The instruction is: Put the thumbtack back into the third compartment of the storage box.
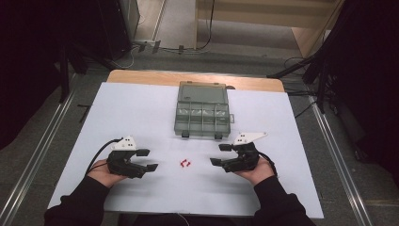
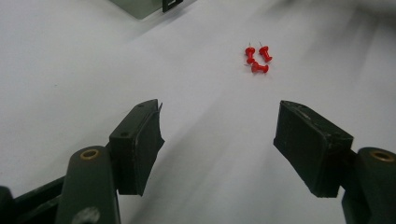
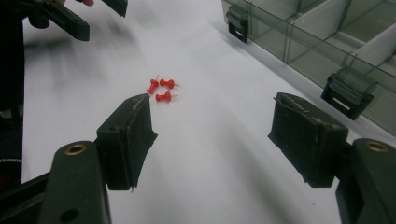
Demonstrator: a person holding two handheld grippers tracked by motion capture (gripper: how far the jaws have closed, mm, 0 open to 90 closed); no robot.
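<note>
Clearly, from the high view, the work in hand is picking up the red push pins [image 1: 185,163], which lie in a tight little cluster on the white surface [image 1: 141,113] midway between the two hands, well short of the compartment box [image 1: 203,111] that sits open farther back. The left gripper [image 1: 148,159] and the right gripper [image 1: 220,154] both point inward at the pins, each apart from them, jaws spread and empty. Only one hand should go in, since the cluster is too small for two; the other can wait beside it.

Next, the left gripper view shows the push pins [image 2: 257,59] ahead and to the right of the gap between the released jaws, three of them touching or nearly so, their metal points sticking out in different directions. From here the gripper would have to swing right before coming down. A corner of the box shows at the top edge.

Finally, the right gripper view puts the push pins [image 3: 161,88] just beyond the tip of the jaw on the left of that picture, with the compartment box [image 3: 327,46] and its latches off to the right and the left gripper [image 3: 70,21] at the top corner. The jaws stand wide with nothing between them. I judge this hand the better placed: shift slightly toward the pins, single out the outermost one, straddle its plastic head rather than the needle, lower until the jaw tips nearly brush the surface, then close gently so the pin does not squirt sideways or scatter its neighbours.
</note>
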